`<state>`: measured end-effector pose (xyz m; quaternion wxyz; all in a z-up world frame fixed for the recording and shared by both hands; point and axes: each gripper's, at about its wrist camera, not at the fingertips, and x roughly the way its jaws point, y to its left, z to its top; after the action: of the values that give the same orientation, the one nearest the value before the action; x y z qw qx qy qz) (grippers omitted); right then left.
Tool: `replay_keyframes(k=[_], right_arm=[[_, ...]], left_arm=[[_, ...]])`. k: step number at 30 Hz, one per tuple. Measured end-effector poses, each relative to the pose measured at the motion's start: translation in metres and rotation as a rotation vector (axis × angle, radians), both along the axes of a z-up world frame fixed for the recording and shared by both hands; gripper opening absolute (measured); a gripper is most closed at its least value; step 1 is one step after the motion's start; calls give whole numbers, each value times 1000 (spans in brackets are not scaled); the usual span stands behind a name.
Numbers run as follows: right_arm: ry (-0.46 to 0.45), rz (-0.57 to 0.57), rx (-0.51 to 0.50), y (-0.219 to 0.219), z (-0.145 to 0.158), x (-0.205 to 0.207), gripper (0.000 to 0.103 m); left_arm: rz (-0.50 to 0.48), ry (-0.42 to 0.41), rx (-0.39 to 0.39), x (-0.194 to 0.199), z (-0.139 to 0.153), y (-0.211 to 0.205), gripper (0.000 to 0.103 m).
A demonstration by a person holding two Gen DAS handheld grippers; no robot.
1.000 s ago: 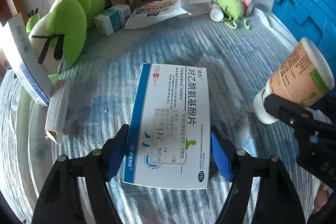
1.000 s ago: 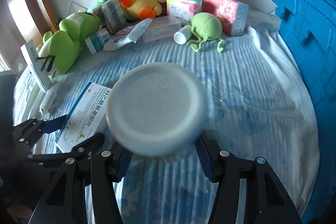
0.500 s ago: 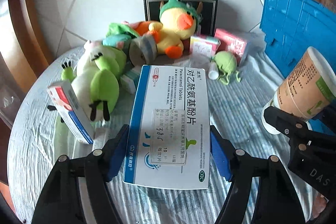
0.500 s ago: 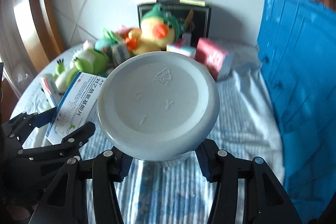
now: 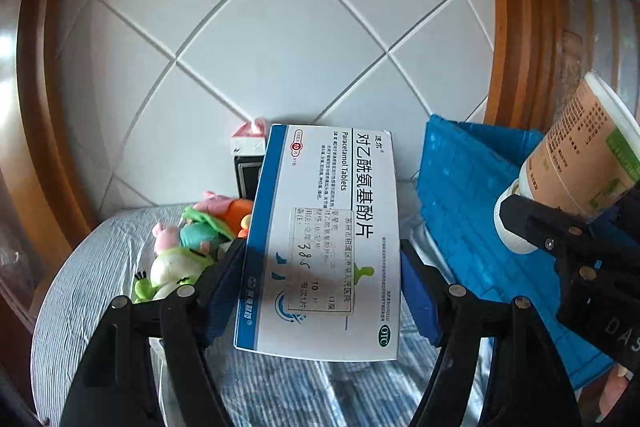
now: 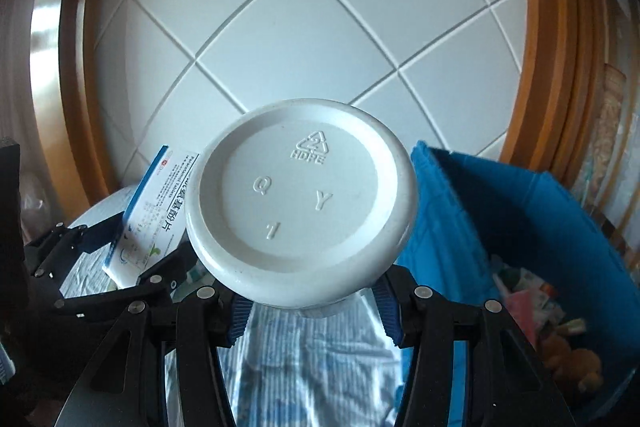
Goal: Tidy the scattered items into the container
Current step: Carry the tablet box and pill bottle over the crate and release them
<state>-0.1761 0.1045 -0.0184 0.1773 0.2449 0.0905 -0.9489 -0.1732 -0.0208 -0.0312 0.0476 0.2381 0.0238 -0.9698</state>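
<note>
the left gripper [image 5: 322,291] is clamped on a flat white-and-blue paracetamol box [image 5: 320,243], its blue pads pressing the box's two long edges, and the box is held up off the bed with its printed face toward the camera. the right gripper [image 6: 312,307] is closed on the neck of a white plastic bottle [image 6: 302,215] — the bottle points away from the hand, so the right wrist view shows mostly its round embossed base. in the left wrist view the same bottle shows at the right edge with a tan and green label.

the blue container [image 6: 520,211] stands just to the right of both grippers, on the striped blue-and-white bedcover [image 5: 92,267]. its open inside shows in the right wrist view, with a few blurred items lying at the bottom — too soft to name.

behind the box, low at the left, soft toys [image 5: 188,247] lie in a heap on the cover, near a dark box against the white tiled wall [image 5: 280,39].
</note>
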Motion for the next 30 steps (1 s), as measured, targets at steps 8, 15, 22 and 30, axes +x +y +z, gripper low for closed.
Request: replay_keyframes(k=[8, 15, 22, 30], right_arm=[[93, -118, 20, 116, 63, 7, 52], [28, -151, 135, 245, 63, -27, 52], [-244, -136, 248, 331, -21, -111, 52], [-451, -139, 272, 384, -79, -155, 52]], left_arm=[[-121, 73, -15, -9, 67, 105, 72], [-238, -15, 18, -45, 95, 242, 72], [-222, -371, 6, -126, 19, 350, 72], [-218, -562, -52, -157, -40, 418, 72]])
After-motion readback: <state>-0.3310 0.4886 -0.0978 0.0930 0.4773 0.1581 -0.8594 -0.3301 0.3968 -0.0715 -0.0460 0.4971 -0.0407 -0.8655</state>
